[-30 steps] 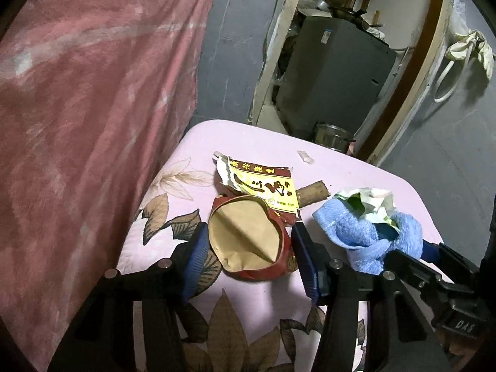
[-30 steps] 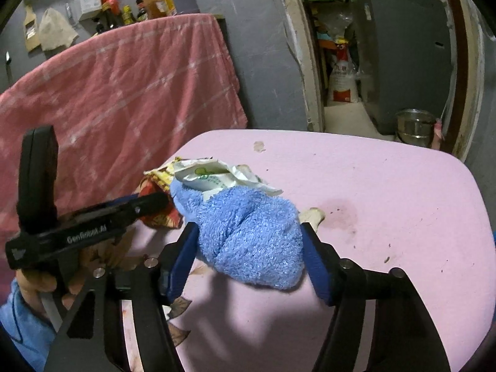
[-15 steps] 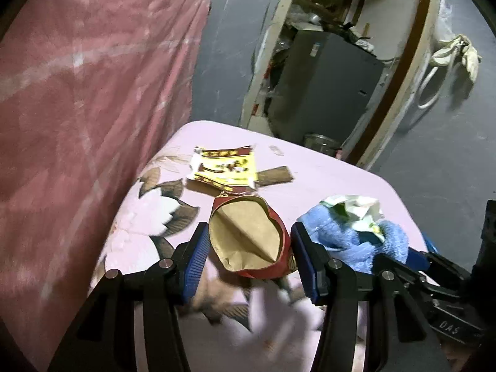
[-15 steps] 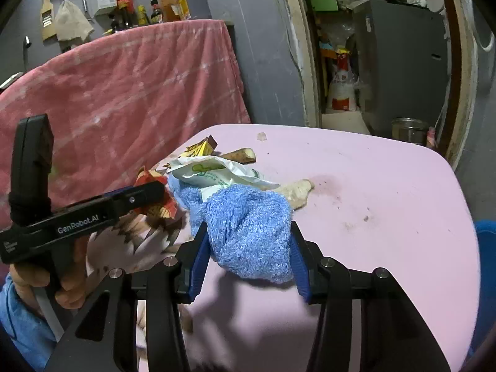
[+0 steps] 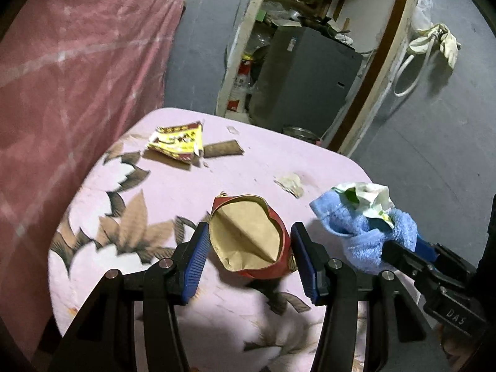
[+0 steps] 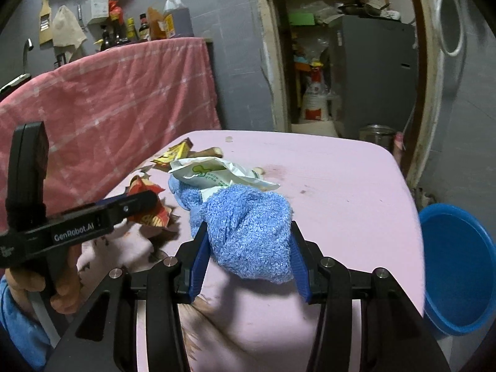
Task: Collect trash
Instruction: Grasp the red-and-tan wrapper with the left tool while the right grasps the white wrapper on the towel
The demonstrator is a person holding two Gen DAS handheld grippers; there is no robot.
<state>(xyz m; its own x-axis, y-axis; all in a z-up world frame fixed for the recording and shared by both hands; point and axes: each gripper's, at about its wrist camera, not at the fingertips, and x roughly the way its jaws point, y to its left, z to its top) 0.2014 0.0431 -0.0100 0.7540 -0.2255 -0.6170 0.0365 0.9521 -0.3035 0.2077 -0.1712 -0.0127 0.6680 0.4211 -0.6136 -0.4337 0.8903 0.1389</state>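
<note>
A red snack bag, its mouth gaping to show a tan lining, sits pinched between the blue pads of the left gripper, held above the near part of the pink tablecloth. Just to its right, the right gripper is clamped on a bunched blue cloth, and a crumpled white and green wrapper is tucked into the top of that bundle, poking out toward the far side. In the right wrist view the left gripper shows from the side, with a hand and a blue sleeve wrapped round its black handle. Loose scraps lie on the table beyond both bundles: a yellow packet near the far left edge, a brown strip touching its right side, a pale crumpled scrap nearer the middle, and a tiny white fleck by the far edge. The cloth's left part carries a brown leaf print. A blue basin stands on the floor at the table's right side. A pink striped blanket hangs behind the table on the left, bottles lined up above it, and an open doorway beyond shows a grey cabinet and a metal pot.
</note>
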